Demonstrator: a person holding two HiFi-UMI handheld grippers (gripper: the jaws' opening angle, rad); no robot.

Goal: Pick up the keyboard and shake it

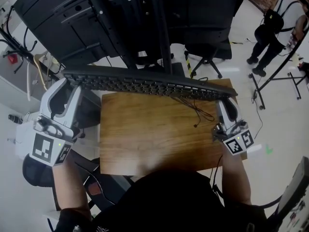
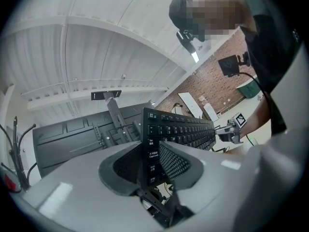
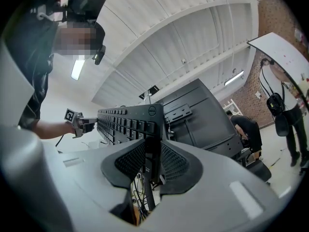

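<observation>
A long black keyboard (image 1: 145, 83) hangs in the air above the wooden table (image 1: 159, 139), its cable dangling onto the wood. My left gripper (image 1: 72, 88) is shut on the keyboard's left end; in the left gripper view the keyboard (image 2: 178, 132) stands on edge between the textured pads (image 2: 174, 163). My right gripper (image 1: 228, 105) is shut on the right end, and the right gripper view shows the keyboard (image 3: 130, 122) pinched between its pads (image 3: 171, 163), with the left gripper (image 3: 79, 124) far off at the other end.
Large black monitor backs on a stand (image 1: 125, 18) rise just behind the keyboard. A black office chair (image 1: 207, 52) stands behind the table. A person (image 1: 270, 33) stands at the far right beside a black frame stand (image 1: 275, 76). Cables hang at far left.
</observation>
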